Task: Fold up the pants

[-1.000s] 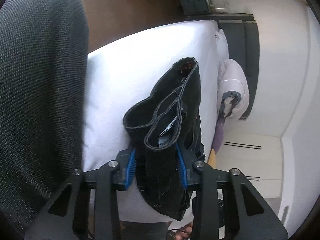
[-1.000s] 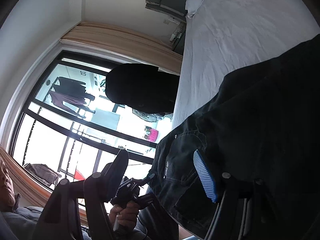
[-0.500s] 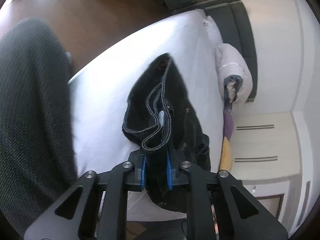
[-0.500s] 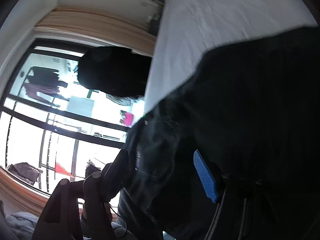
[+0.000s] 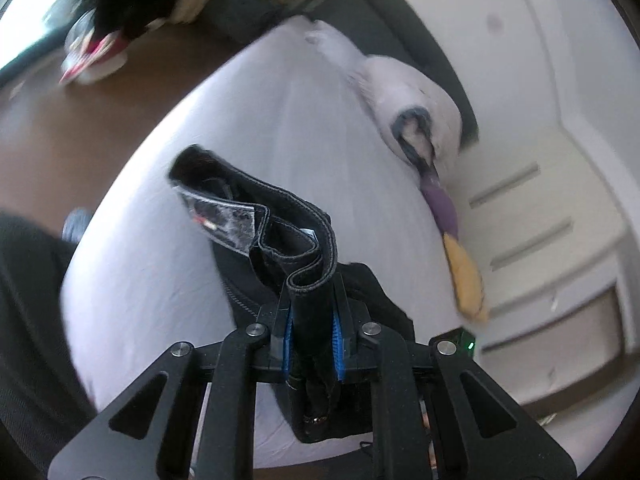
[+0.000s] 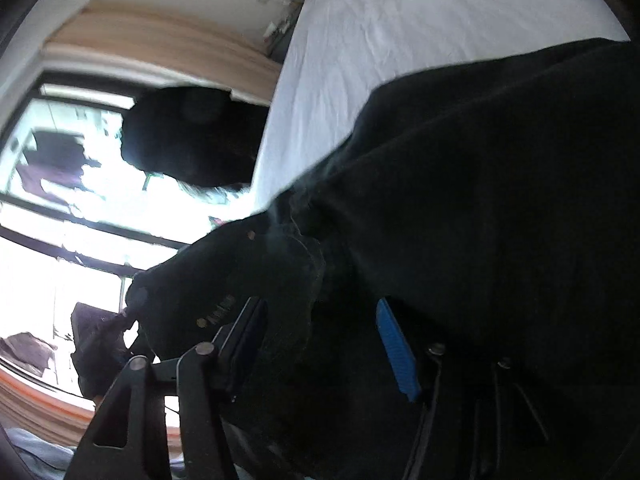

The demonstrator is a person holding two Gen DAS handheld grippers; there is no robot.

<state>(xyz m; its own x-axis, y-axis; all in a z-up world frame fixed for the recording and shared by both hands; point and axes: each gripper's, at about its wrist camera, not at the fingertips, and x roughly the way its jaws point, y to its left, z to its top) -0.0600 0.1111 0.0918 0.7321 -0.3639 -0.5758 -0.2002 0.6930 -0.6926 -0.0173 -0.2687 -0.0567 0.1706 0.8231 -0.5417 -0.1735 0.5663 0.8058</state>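
Above the white bed [image 5: 168, 264], the black pants [image 5: 304, 264] hang bunched in both tools. The left gripper [image 5: 313, 344] has its blue-padded fingers [image 5: 338, 340] pressed together on a doubled fold of waistband, whose stitched hem loops up and away from the bed's near edge toward the pillow [image 5: 404, 96]. In the right wrist view the right gripper [image 6: 320, 344] shows its blue finger pad [image 6: 396, 352] set well apart from the opposite finger; dark cloth of the pants [image 6: 480, 200] drapes between and over them, so the fingers stand apart and no pinch on the fabric can be confirmed. The garment is off the bed near the left gripper, while its further part appears to trail down to the sheet.

The step in hand is judged to be gathering and lifting the waistband before laying the pants flat. To do it well, the right fingers should take a definite hold on the waistband's other end, and both tools should then draw apart to tension the cloth evenly, keeping the seams aligned, before lowering it onto the middle of the bed.
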